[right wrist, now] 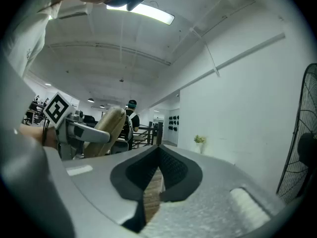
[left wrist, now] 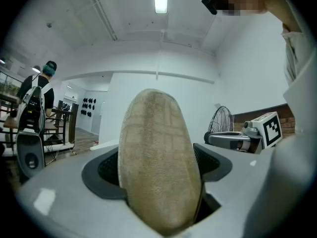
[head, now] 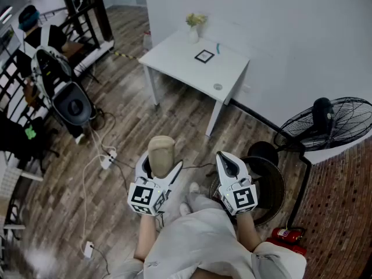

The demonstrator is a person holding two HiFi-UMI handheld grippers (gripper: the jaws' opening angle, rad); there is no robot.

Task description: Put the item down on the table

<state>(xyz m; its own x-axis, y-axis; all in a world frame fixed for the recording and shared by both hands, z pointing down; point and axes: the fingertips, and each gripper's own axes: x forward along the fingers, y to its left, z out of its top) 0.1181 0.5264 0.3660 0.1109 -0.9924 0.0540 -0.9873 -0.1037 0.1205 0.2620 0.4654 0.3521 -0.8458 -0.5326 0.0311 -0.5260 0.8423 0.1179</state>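
A tan oval item with a rough woven surface stands upright between the jaws of my left gripper, which is shut on it. In the left gripper view the item fills the middle, and both dark pads press on its sides. My right gripper hangs beside it with its jaws together and nothing in them; its pads meet at the tip. The white table stands some way ahead across the wooden floor. Both grippers are held close to the person's body, far from the table.
On the table are a small vase with a plant, a black square frame and a small round thing. A standing fan and a red extinguisher are at the right. At the left are a stroller, floor cables and a person.
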